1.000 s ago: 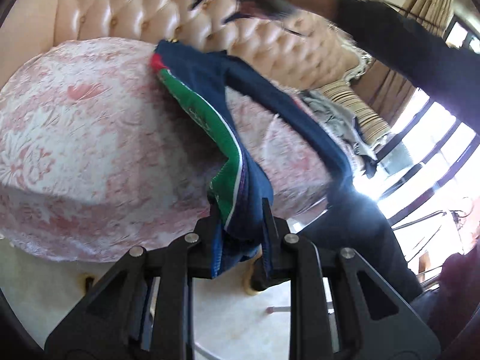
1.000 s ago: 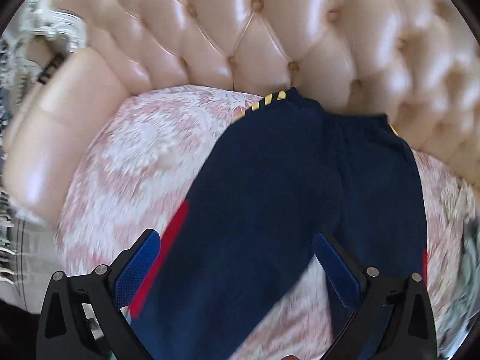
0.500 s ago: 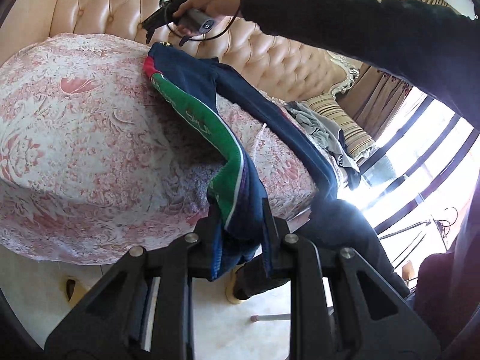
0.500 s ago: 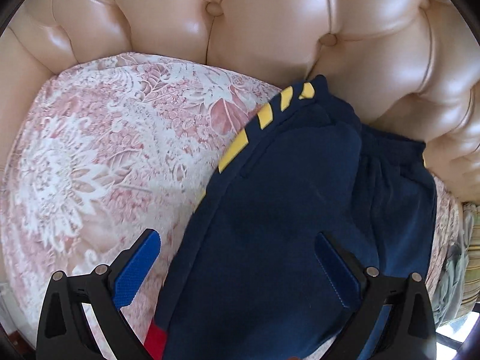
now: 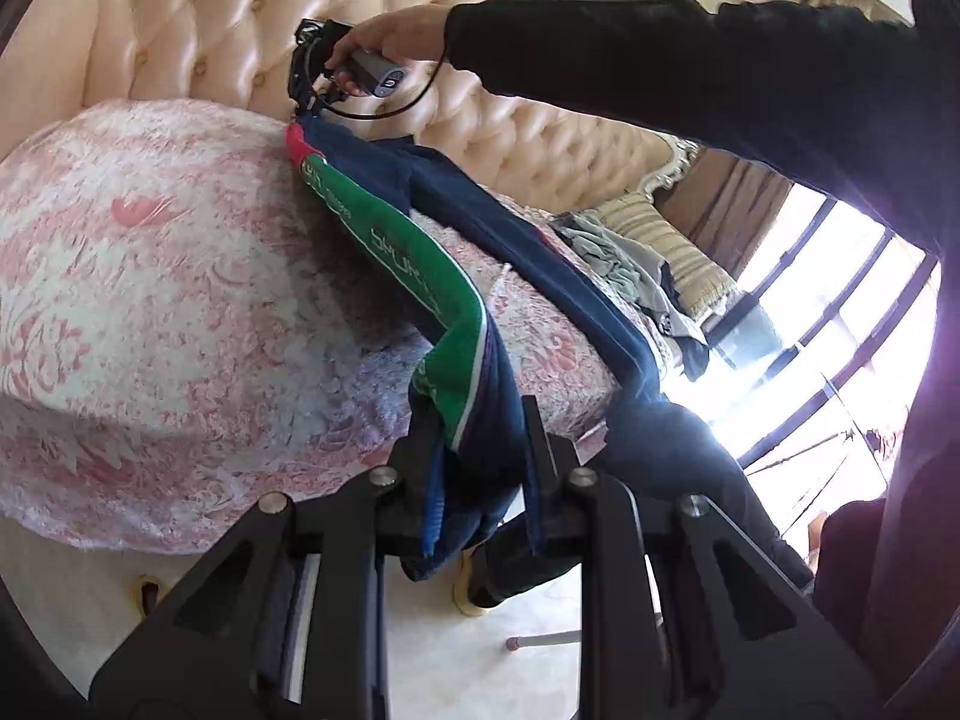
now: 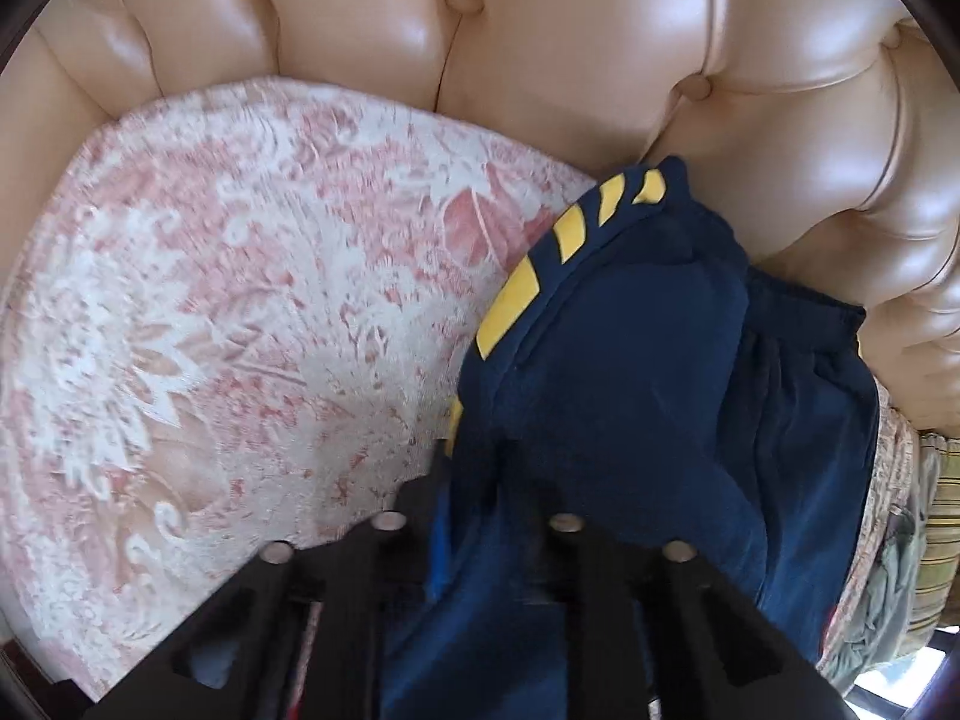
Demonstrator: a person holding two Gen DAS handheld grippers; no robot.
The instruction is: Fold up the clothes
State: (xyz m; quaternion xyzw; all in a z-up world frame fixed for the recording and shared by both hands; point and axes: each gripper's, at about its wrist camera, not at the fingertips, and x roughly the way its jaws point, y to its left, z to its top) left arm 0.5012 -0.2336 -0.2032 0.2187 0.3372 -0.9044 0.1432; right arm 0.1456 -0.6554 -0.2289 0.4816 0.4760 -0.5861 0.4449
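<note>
Now: navy trousers pinched at both ends over the sofa seat

Left tool (image 5: 474,438), low centre of the left view, is clenched on the hem end of the navy trousers (image 5: 456,276), green side stripe uppermost. Right tool (image 6: 480,480), bottom centre of its own view, looks clenched on cloth just below the waistband, beside the yellow bars; seen from the left view it sits at upper centre, held by a hand (image 5: 384,42) in a dark sleeve.

The garment spans diagonally from the backrest toward the seat's front edge, partly lifted, one leg sagging lower right.

Judgement: good handling here means even tension between both grips, legs stacked seam on seam, then laid flat before any crease. Slack cloth will twist.

Surface: pink floral seat cover (image 5: 150,300), soft and domed, so edges may slide. Tufted cream sofa back (image 6: 540,60) behind. Other clothes (image 5: 624,252) heaped at right, by a bright window.
</note>
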